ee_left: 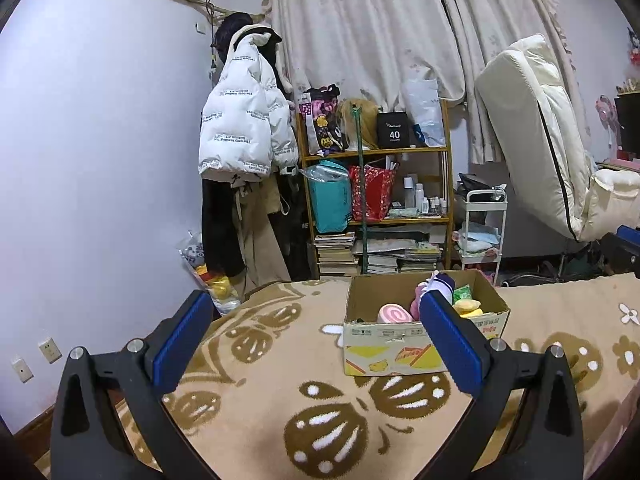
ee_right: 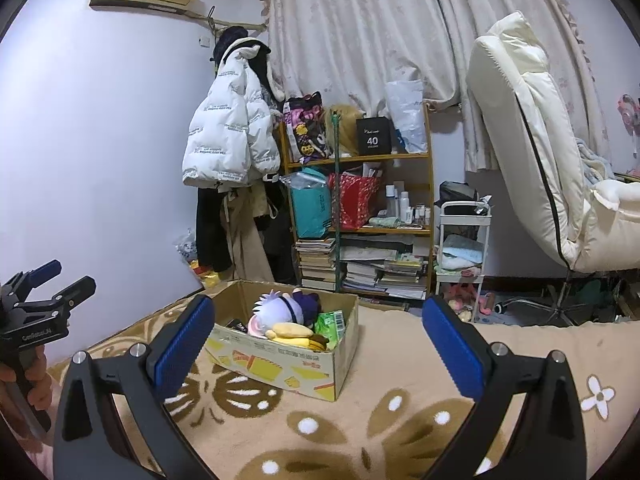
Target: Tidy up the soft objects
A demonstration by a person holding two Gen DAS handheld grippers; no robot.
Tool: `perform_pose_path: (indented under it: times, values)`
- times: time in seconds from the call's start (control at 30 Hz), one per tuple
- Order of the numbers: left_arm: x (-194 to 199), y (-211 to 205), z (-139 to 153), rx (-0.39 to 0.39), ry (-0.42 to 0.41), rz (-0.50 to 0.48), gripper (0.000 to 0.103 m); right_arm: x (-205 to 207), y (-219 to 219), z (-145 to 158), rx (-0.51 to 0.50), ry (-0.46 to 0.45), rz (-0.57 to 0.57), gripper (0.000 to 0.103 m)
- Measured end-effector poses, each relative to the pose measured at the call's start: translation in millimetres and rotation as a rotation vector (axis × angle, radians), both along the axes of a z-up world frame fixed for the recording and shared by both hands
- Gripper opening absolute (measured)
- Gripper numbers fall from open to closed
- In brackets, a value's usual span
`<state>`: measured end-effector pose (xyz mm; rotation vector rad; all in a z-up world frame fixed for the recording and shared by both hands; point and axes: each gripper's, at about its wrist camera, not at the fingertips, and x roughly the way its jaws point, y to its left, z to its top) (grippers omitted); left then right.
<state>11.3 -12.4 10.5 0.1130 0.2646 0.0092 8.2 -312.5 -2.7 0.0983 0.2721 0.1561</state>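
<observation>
Right wrist: right gripper [ee_right: 316,322] and left gripper [ee_left: 316,318] spread wide, empty; heaped toys [ee_right: 294,322] in cardboard box [ee_right: 280,368] likely to spill if nudged.

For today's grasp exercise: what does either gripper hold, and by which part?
Nothing: left gripper and right gripper both open, empty above the blanket.

Tan blanket [ee_right: 360,420] with brown butterflies, blue-padded hand-held gripper [ee_right: 316,320]

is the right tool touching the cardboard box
Apart. The right wrist view shows the right tool open, with bare blanket between its fingers and the cardboard box.
</observation>
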Motion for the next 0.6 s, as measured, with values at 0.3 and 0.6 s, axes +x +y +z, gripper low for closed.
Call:
perform_pose_path:
  times: [0.3,0.6]
  values:
    - [10,4,-8,-0.016,0.048,-0.007,0.102,3,-5,-10,-0.019,0.016,-0.002,0.103]
    - [19,4,-14,-0.026,0.086,-0.014,0.102,13,0,-20,-0.037,0.051,0.015,0.103]
